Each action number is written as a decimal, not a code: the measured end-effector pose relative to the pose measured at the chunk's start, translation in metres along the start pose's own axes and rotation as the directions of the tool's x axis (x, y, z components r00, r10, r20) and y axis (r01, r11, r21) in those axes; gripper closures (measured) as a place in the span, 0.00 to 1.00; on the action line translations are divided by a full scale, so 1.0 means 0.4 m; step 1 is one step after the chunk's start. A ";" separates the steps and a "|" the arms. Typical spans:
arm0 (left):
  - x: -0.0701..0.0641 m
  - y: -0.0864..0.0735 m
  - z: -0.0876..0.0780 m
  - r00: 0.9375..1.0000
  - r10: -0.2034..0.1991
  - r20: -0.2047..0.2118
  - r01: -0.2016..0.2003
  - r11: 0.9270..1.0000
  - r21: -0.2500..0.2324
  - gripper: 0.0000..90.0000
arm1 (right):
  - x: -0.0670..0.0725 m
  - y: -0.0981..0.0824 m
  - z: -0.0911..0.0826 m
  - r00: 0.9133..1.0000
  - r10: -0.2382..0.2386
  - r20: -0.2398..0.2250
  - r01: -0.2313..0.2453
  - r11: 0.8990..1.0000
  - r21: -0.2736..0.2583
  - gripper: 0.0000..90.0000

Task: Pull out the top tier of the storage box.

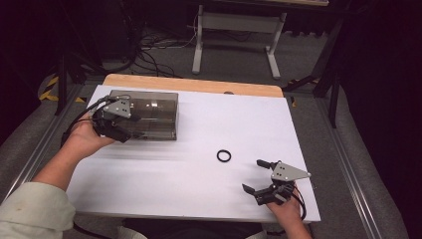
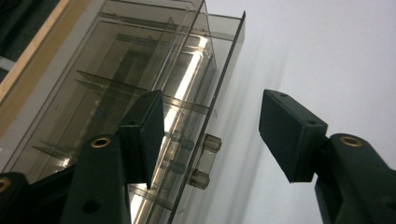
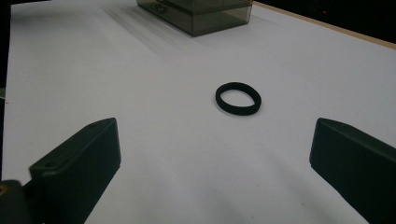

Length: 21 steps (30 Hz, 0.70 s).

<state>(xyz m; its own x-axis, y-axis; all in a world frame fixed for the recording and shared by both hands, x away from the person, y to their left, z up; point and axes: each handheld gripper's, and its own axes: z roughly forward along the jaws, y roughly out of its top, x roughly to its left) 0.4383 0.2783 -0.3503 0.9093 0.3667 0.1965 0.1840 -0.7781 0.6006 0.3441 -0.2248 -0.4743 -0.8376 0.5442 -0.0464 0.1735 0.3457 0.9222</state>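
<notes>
A smoky see-through plastic box (image 1: pixel 154 112) with a drawer stands at the back left of the white table. My left gripper (image 1: pixel 130 128) is at the box's near left end. In the left gripper view its jaws (image 2: pixel 215 135) are open around the drawer's small clear handle (image 2: pixel 205 161). One pad is close to the drawer front (image 2: pixel 219 84), the other is well clear, and neither presses on the handle. A black ring (image 1: pixel 223 156) lies flat on the table right of centre. My right gripper (image 1: pixel 252 175) is open near the front right, with the ring (image 3: pixel 238 99) ahead of its wide jaws (image 3: pixel 212 158).
A white sheet (image 1: pixel 199 189) covers the table, with a wooden edge (image 1: pixel 194 83) showing at the back. The box (image 3: pixel 201 14) sits far beyond the ring in the right gripper view. A white table frame (image 1: pixel 239 30) and cables are on the floor behind.
</notes>
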 end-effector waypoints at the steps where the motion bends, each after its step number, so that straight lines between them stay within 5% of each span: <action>1: 0.001 0.002 0.003 1.000 0.012 0.002 -0.012 1.000 0.013 0.48 | 0.000 0.000 0.000 1.000 0.000 0.000 0.000 1.000 0.000 0.03; 13: 0.002 0.010 0.038 0.997 0.077 0.005 -0.077 0.989 0.130 0.54 | 0.000 0.000 -0.001 1.000 0.000 -0.005 0.000 1.000 -0.001 0.03; 21: -0.002 0.011 0.058 0.993 0.120 -0.008 -0.116 0.973 0.202 0.56 | 0.000 0.000 0.000 1.000 -0.002 -0.005 0.002 1.000 -0.001 0.03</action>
<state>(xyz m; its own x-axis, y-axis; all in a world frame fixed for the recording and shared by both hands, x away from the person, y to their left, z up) 0.4471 0.2628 -0.3659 0.9218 0.2751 0.2731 0.1493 -0.9021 0.4049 0.3439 -0.2248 -0.4743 -0.8404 0.5400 -0.0464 0.1715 0.3462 0.9224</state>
